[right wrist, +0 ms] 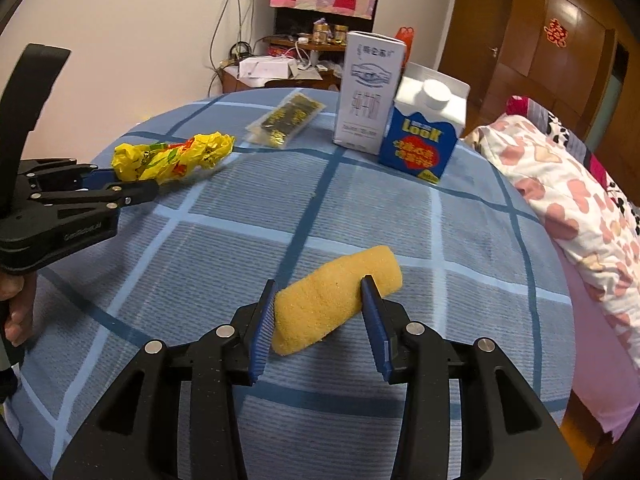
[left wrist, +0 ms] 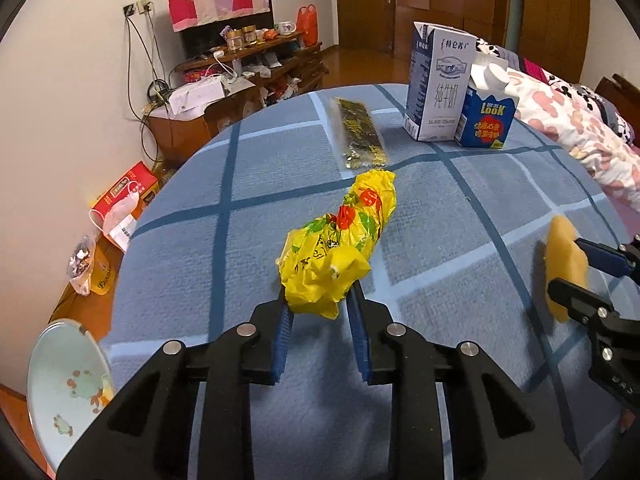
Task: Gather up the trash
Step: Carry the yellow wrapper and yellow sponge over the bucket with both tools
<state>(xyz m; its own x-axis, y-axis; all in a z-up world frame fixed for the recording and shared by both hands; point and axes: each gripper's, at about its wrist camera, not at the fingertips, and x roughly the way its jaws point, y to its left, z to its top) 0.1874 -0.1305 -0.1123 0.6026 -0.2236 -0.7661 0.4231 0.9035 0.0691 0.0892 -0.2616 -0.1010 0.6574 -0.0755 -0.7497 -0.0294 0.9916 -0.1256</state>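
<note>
Left gripper (left wrist: 320,304) reaches level over the blue-checked bench (left wrist: 200,248), clenching the crumpled yellow bag (left wrist: 336,240); right gripper (right wrist: 320,312) pinches the yellow sponge (right wrist: 336,300). A bed (right wrist: 560,200) lies alongside.

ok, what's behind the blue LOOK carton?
Beside and partly behind the blue LOOK carton stands the taller white milk carton. Further back, a cluttered wooden shelf. Whatever sits on the tablecloth directly behind both cartons is hidden.

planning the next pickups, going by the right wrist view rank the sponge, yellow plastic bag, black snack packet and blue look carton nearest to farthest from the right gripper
1. Sponge, between the right gripper fingers.
2. Yellow plastic bag, far left, in the left gripper.
3. Blue Look carton and black snack packet, both at the back: too close to call.
</note>
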